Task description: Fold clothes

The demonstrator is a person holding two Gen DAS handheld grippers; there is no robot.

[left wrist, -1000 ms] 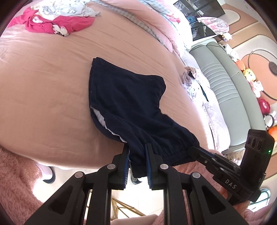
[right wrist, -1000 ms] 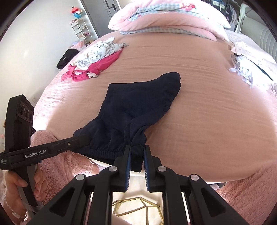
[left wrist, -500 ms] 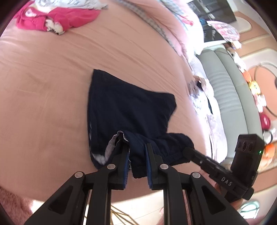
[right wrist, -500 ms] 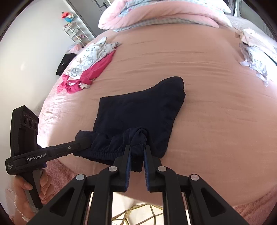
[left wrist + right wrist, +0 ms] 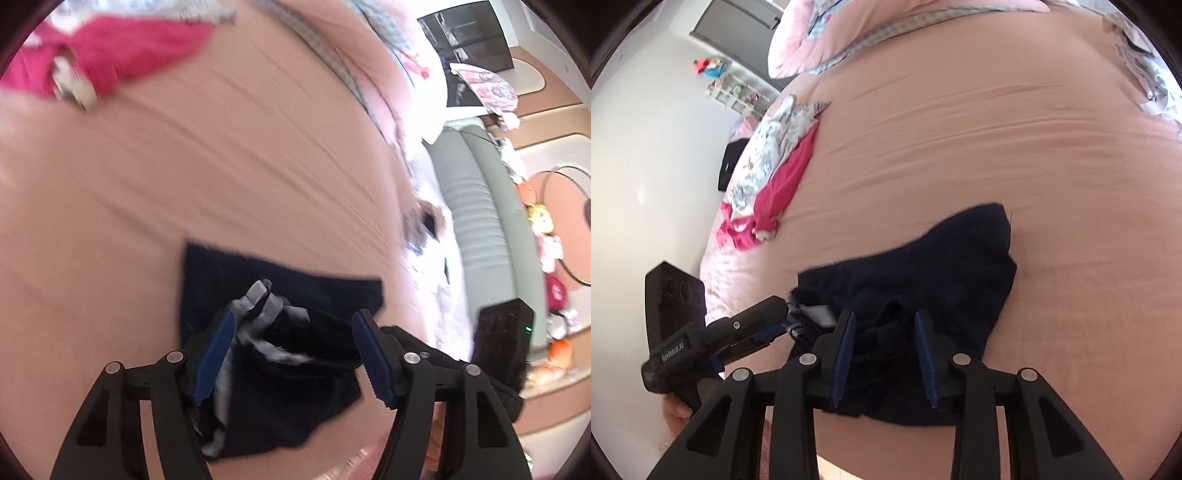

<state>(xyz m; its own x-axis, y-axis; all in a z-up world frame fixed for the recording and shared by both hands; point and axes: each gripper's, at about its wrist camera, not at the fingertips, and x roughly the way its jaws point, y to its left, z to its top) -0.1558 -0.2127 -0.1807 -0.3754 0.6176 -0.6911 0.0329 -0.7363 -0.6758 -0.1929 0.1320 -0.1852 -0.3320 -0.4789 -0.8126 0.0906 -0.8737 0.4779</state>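
Navy shorts (image 5: 280,369) lie between each wide-spread gripper's (image 5: 293,363) fingers.

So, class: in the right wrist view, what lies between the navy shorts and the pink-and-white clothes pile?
Only bare pink bedsheet lies between the navy shorts and the clothes pile, as the right wrist view shows.

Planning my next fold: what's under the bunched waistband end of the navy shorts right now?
The navy shorts have their waistband end doubled onto their own lower layer, which lies on the pink bedsheet. Grey lining shows. Both grippers, left and right, are open. Anything beneath is covered.
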